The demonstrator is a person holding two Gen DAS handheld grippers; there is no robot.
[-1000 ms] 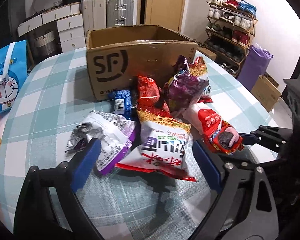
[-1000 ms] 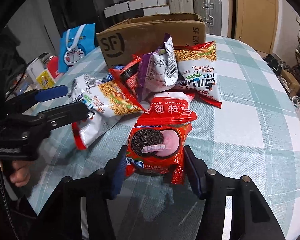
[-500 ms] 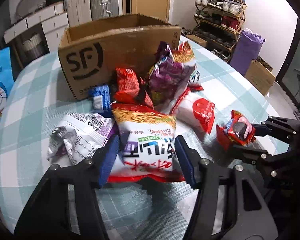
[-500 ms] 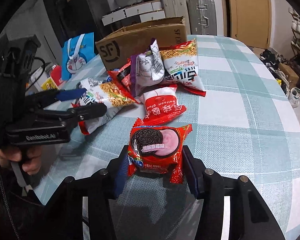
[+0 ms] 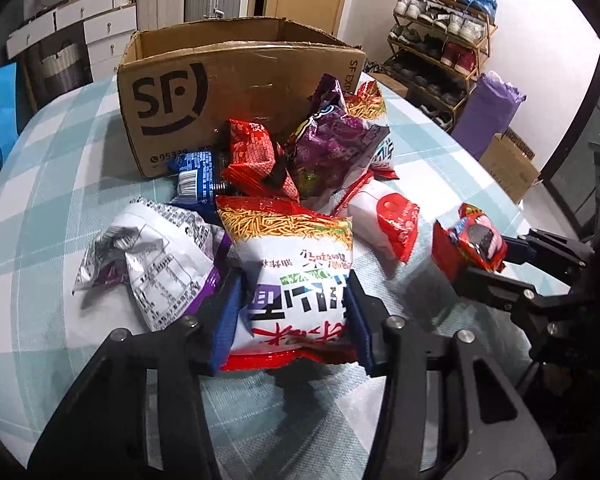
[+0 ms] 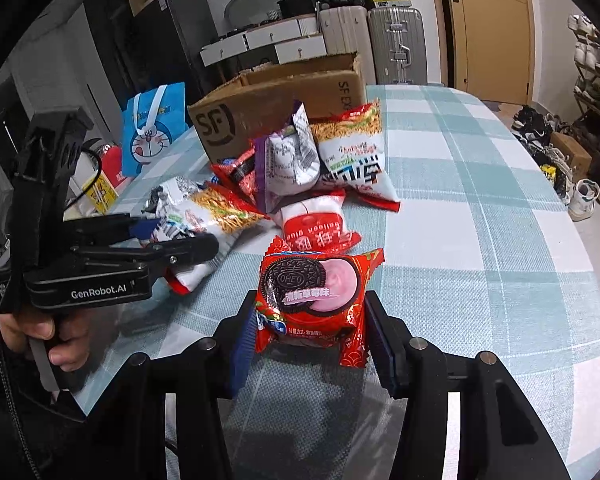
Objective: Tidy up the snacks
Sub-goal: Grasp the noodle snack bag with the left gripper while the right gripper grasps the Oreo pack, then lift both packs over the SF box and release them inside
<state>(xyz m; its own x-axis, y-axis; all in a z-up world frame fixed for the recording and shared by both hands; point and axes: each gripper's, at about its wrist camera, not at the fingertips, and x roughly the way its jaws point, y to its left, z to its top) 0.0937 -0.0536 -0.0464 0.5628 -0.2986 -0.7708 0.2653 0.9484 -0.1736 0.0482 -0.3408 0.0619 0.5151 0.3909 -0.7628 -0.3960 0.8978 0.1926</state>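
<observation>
Two hand-held grippers each clasp a snack over the checked worktop [image 5: 60, 184]. The left hand-held gripper [image 5: 290, 312], its jaws having just closed, pinches a noodle snack bag [image 5: 296, 264] at the pile's near edge. The right hand-held gripper [image 6: 312, 344] grips a red cookie packet [image 6: 314, 300], with the cardboard box [image 5: 236, 80] behind the pile.

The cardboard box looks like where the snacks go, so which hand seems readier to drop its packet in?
Probably the right gripper: its cookie packet looks lifted clear of the table. The left gripper has just closed on a noodle bag lying in the pile.
</observation>
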